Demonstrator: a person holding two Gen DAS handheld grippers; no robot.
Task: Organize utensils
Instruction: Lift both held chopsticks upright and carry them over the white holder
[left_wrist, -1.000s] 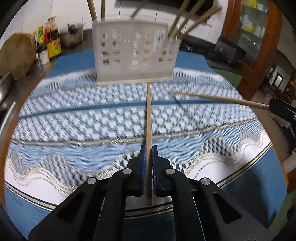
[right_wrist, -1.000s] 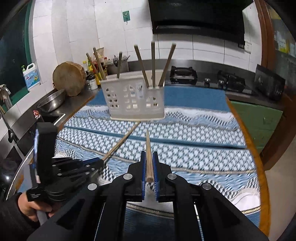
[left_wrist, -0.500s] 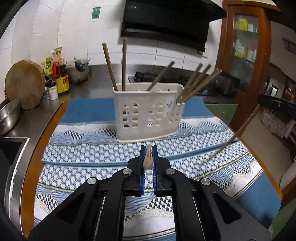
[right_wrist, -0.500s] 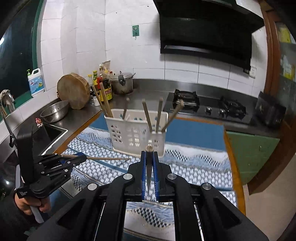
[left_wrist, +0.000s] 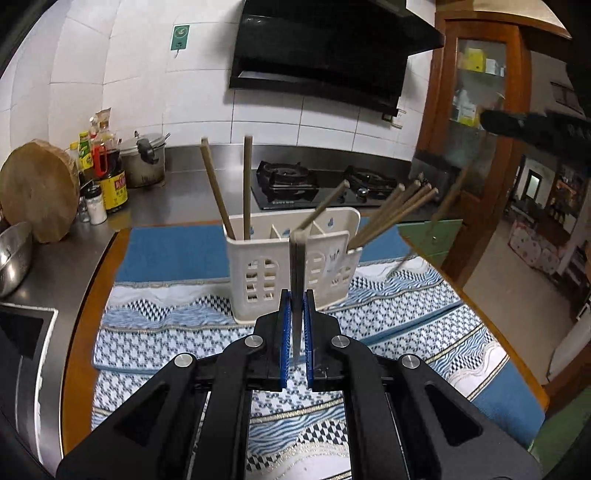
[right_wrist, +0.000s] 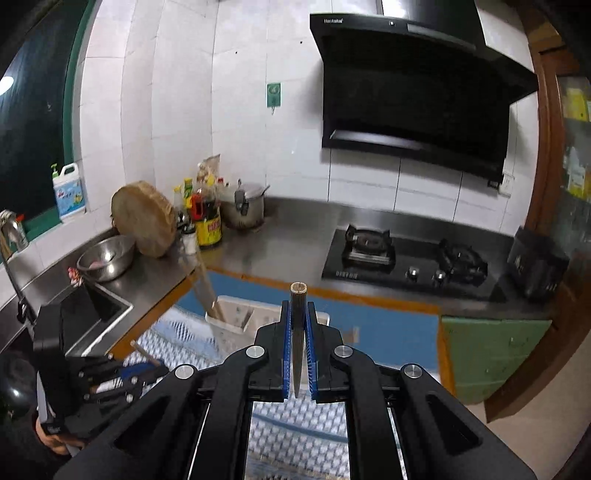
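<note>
A white slotted utensil holder (left_wrist: 291, 266) stands on the patterned cloth (left_wrist: 184, 332) and holds several chopsticks (left_wrist: 391, 210). My left gripper (left_wrist: 296, 295) is shut on one chopstick (left_wrist: 297, 266), held upright in front of the holder. My right gripper (right_wrist: 298, 306) is shut on another chopstick (right_wrist: 298, 310), raised high above the holder (right_wrist: 236, 314). The right gripper with its blurred chopstick (left_wrist: 447, 199) shows at the upper right of the left wrist view. The left gripper (right_wrist: 110, 376) shows at the lower left of the right wrist view.
A steel counter (left_wrist: 177, 199) runs behind the table with a gas hob (left_wrist: 317, 184), a pot (left_wrist: 146, 158), sauce bottles (left_wrist: 107, 173), a round wooden board (left_wrist: 37, 188) and a steel bowl (right_wrist: 105, 256). A sink (right_wrist: 88, 306) lies to the left. A wooden cabinet (left_wrist: 480, 147) stands to the right.
Both grippers have lifted their chopsticks off the cloth and tipped them upright. The right gripper has risen well above the holder; the left is raised in front of it.
</note>
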